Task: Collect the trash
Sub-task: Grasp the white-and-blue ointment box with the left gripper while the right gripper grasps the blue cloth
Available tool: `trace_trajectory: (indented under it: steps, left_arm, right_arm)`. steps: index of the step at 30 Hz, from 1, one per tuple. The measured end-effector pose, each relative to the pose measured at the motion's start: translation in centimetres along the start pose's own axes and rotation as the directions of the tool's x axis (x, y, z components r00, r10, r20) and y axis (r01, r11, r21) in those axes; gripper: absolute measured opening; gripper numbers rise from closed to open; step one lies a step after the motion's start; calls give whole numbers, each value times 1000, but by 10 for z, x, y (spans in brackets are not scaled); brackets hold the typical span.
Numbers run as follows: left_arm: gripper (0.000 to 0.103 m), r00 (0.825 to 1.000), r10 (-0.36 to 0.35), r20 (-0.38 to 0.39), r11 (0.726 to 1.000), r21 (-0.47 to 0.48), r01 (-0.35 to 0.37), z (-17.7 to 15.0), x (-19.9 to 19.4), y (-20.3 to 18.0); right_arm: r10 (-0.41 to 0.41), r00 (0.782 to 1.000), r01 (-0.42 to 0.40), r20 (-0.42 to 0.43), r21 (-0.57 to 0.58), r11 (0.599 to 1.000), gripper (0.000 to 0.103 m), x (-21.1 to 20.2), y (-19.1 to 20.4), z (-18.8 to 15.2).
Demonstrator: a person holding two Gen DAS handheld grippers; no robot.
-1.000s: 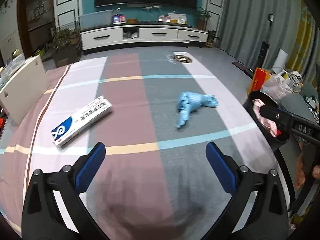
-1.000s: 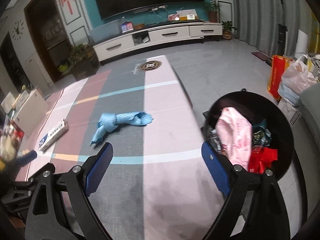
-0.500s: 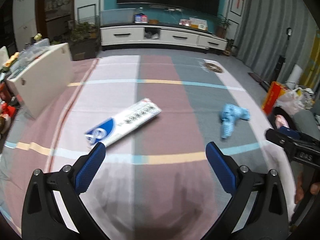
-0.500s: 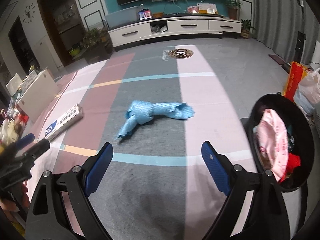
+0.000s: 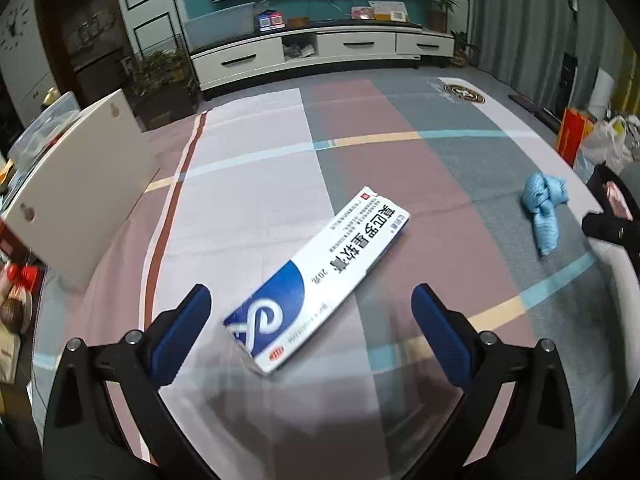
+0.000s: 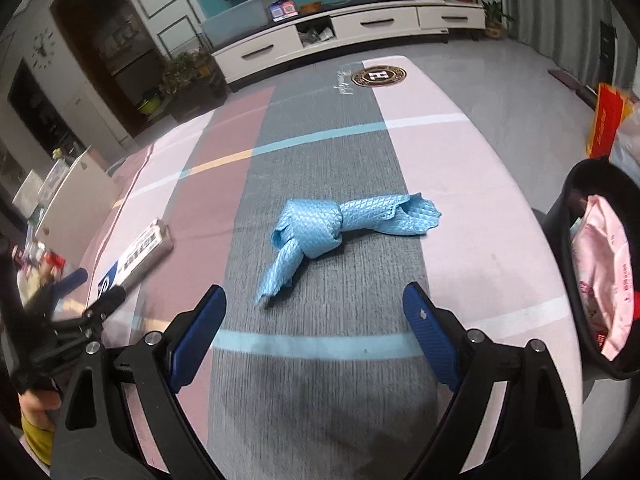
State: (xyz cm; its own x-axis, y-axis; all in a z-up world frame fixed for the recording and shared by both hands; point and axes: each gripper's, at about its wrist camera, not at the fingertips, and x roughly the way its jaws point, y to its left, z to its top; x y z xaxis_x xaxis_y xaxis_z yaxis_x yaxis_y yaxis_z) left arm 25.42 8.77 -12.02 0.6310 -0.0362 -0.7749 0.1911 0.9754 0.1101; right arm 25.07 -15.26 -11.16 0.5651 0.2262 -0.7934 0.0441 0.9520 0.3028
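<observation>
A white and blue carton (image 5: 320, 280) lies flat on the striped tablecloth, its near end between the fingers of my open, empty left gripper (image 5: 310, 320). It also shows at the left of the right wrist view (image 6: 136, 256). A knotted light-blue cloth (image 6: 336, 228) lies just ahead of my open, empty right gripper (image 6: 314, 316); it shows at the right of the left wrist view (image 5: 544, 208). A black bin (image 6: 572, 216) holding a pink bag (image 6: 604, 280) stands off the table's right edge.
A white board (image 5: 84, 184) leans at the table's left side. The left gripper (image 6: 76, 300) appears at the left of the right wrist view. A red bag (image 6: 608, 124) and plastic bags sit on the floor to the right. A TV cabinet (image 5: 320, 48) stands far back.
My left gripper has swung left and closed in on the carton. My right gripper has turned from the bin toward the blue cloth and come nearer to it.
</observation>
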Motion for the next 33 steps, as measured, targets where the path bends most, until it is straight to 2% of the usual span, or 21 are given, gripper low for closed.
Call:
trace_trajectory:
  steps: [7,8,10,14,16,18,19,21,24,28,33]
  left_arm:
    - [98,999,-30,-24,999,-37,29,5,22,6]
    - [95,999,-27,-26,999,-40,26,5,24,6]
    - [76,998,-47,-44,998,-55,44,5,29,5]
    - [69,997,-57,-50,997,-50,54,5,30,1]
    - [65,997,-65,-51,996,-58,62,5,30,2]
    - [61,997,-61,-46,997,-47,59,5,29,-1]
    - [58,997,-60,-44,997,-45,58,4,28,-2]
    - [55,998,-55,-40,998,-46,53,4,27,-4]
    - [49,998,-48,-31,997,-60,46,4,25,-6]
    - [40,994,-106,-22,988,-118,103,3,19,-4]
    - [39,987,-160,-1,977,-144,158,3,9,-8]
  right_arm:
    - [-37,999,37,8,27,999,88,23,11,15]
    - [-42,999,41,9,35,999,88,27,12,17]
    - [-55,998,54,13,49,997,88,34,13,21]
    - [-108,993,106,46,37,994,88,41,18,28]
    - [-117,992,116,51,22,993,81,45,19,28]
    - [-127,991,126,39,12,992,67,50,17,28]
    - [-129,991,129,31,9,992,63,52,16,28]
    - [-140,989,140,37,7,990,47,53,14,27]
    - [-105,994,105,33,13,994,31,52,10,27]
    - [-71,996,70,49,33,997,26,46,4,27]
    - [-34,995,32,90,28,999,23,27,2,27]
